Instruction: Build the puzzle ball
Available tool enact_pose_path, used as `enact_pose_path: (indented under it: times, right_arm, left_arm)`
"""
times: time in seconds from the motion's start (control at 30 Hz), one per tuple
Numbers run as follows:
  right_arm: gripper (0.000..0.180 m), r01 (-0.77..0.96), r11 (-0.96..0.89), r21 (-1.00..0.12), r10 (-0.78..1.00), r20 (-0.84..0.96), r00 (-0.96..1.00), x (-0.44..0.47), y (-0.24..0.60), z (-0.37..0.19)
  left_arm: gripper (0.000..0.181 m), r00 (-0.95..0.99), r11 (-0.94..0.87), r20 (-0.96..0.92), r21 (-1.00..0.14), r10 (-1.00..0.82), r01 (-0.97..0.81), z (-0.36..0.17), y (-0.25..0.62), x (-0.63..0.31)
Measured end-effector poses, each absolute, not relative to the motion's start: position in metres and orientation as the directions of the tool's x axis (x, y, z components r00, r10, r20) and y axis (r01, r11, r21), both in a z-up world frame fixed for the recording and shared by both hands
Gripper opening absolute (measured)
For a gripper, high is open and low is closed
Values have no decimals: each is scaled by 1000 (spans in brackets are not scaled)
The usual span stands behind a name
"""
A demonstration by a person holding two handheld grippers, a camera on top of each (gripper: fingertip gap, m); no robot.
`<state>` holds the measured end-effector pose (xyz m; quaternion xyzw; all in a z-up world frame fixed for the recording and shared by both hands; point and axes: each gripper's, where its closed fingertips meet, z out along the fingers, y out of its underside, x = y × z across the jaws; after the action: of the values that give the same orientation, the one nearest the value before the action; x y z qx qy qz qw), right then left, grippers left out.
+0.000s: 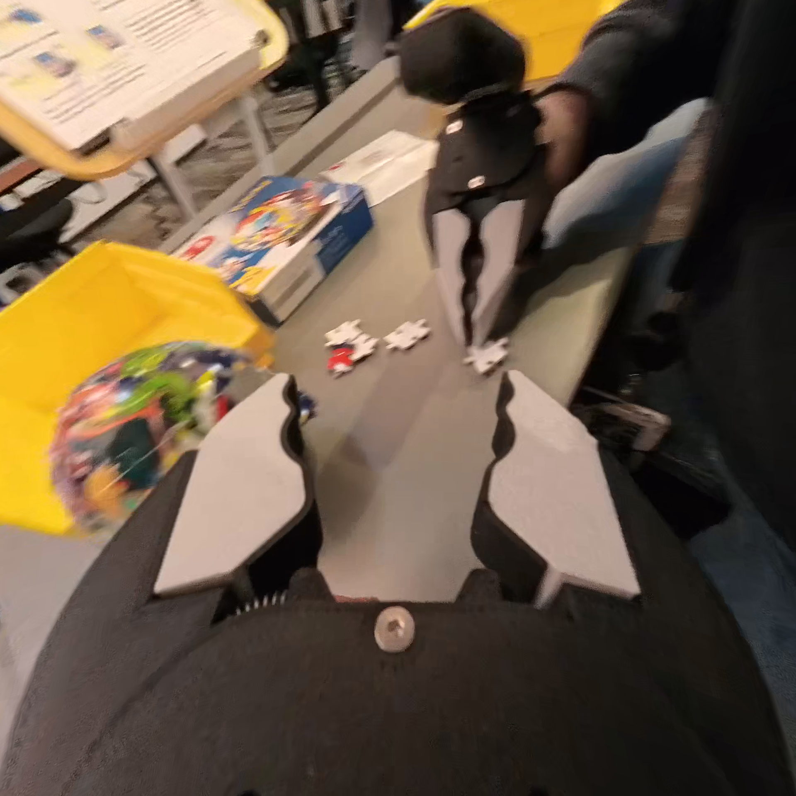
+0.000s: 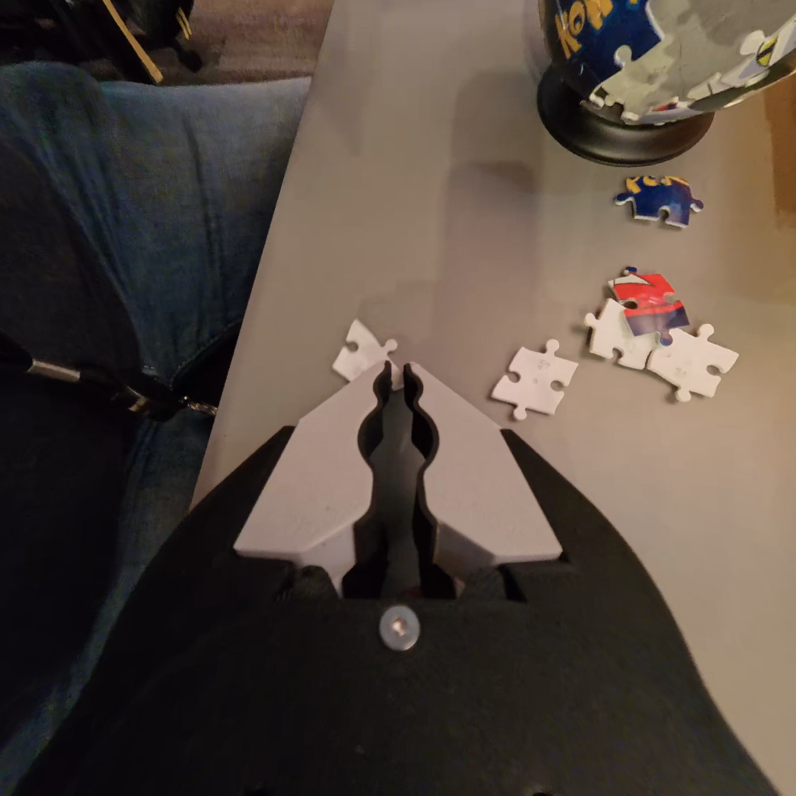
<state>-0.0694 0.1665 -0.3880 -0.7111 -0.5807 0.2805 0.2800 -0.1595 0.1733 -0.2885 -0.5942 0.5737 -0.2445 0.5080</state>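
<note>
Right hand-held gripper (image 2: 396,371) pinching one white piece (image 2: 359,351); left (image 1: 398,381) released; five loose pieces.

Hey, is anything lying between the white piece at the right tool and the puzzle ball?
Nothing visible. Bare grey table runs from the white piece at the right tool to the puzzle ball on its black stand; the other loose pieces lie off to the right.

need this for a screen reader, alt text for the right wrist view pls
The right gripper, nearly shut, pinches a white puzzle piece at the grey table edge. More loose pieces lie to its right, the partly built puzzle ball on a black stand beyond.
</note>
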Motion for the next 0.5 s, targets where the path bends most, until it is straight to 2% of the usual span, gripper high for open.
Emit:
enact_pose_path:
  times: [0.13, 0.23, 0.4, 0.5]
  right_arm:
    - [7, 644, -191, -741, 979, -92, 184, -68, 171, -379]
    - [15, 657, -209, -725, 976, -118, 180, -62, 167, -377]
    - [15, 702, -188, -687, 980, -85, 180, -56, 159, -388]
    - [5, 693, -180, -698, 982, -83, 171, -60, 158, -391]
  left_arm:
    - [69, 102, 135, -215, -850, -971, -509, -321, 143, -118]
    - [74, 65, 115, -199, -769, -978, -629, -359, 144, -101]
    - [66, 40, 76, -138, -740, -990, -669, -378, 144, -79]
    - [59, 63, 66, -157, -700, -986, -711, -386, 149, -76]
